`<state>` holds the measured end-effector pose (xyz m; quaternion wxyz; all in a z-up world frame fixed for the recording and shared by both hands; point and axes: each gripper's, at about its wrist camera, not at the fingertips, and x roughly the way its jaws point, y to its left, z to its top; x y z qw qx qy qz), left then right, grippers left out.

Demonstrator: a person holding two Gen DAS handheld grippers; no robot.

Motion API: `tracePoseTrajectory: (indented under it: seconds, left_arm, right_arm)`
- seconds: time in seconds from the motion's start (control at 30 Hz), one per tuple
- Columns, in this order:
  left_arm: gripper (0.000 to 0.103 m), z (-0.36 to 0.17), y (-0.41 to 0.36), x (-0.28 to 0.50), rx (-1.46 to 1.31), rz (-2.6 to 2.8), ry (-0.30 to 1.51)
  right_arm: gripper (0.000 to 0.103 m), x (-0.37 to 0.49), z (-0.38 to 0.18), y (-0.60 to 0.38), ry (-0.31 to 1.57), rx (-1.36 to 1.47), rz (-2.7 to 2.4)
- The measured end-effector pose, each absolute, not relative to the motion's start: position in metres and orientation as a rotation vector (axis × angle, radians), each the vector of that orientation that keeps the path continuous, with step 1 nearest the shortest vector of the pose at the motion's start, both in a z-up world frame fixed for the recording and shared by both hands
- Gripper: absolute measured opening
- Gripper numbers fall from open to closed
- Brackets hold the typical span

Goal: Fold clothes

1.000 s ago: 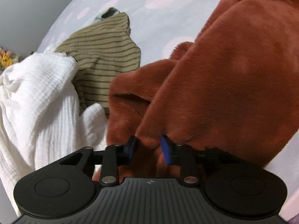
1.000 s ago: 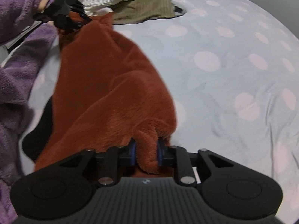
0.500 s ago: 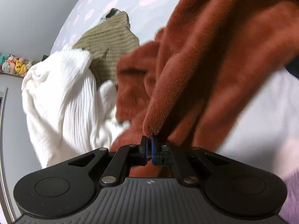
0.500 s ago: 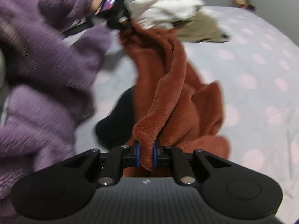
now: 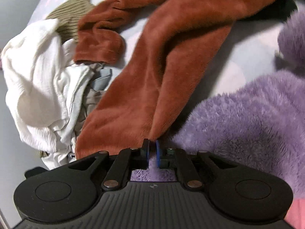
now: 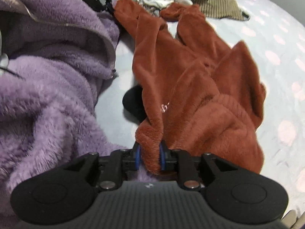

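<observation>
The rust-brown fleece garment [image 6: 200, 87] is strung out across the bed [image 6: 276, 38], a pale sheet dotted with pink spots, with one claw at each end of it. Down at the near end, the right claw [image 6: 149, 157] has a thick rolled edge of the fleece bunched between its blue pads [image 6: 137, 157], and the jaws are easing apart, the fabric filling the gap between them. Over at the far end, the left claw [image 5: 152, 152] has a thin corner of the same garment meeting the tips of its jaws; those jaws are nearly together and just beginning to part, and whether the pads actually press the cloth I cannot tell, since lilac fluff shows through the slit. That fluff is the person's purple fleece sleeve [image 5: 247, 129], right beside the left claw. A black item [image 6: 133, 103] peeks out from under the garment's left edge. Beyond, a heap of white clothes [image 5: 38, 76] lies against an olive striped top [image 5: 74, 13], with one brown sleeve of the garment flopped across them.
</observation>
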<state>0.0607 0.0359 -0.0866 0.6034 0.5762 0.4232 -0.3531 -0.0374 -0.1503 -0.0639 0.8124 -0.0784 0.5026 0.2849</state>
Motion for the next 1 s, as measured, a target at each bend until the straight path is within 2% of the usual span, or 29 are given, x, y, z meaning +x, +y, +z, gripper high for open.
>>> tracePoseTrajectory:
  seconds: [0.07,0.13,0.37,0.57,0.67,0.87,1.0]
  left_arm:
    - [0.016,-0.075,0.039,0.069,1.266,-0.799,0.948]
    - [0.021,-0.061,0.037,0.079,1.175,-0.796,0.927]
    - [0.041,-0.025,0.014,0.133,0.879,-0.741,0.818]
    - [0.041,-0.048,-0.026,0.176,0.845,-0.668,0.762]
    - [0.041,-0.068,-0.045,0.199,0.850,-0.627,0.754]
    - [0.042,-0.112,-0.071,0.240,0.851,-0.584,0.794]
    - [0.051,-0.135,-0.076,0.256,0.818,-0.602,0.833]
  right_arm:
    - [0.029,-0.033,-0.051,-0.155,1.032,-0.163,0.589]
    - [0.040,-0.029,-0.033,-0.158,0.979,-0.143,0.557]
    - [0.045,0.009,0.001,-0.161,0.861,-0.131,0.407]
    - [0.046,0.062,-0.016,-0.160,0.898,-0.133,0.281]
    - [0.050,0.083,-0.025,-0.170,0.899,-0.107,0.245]
    - [0.051,0.129,-0.061,-0.201,0.982,-0.041,0.144]
    - [0.051,0.142,-0.084,-0.232,1.026,0.103,0.079]
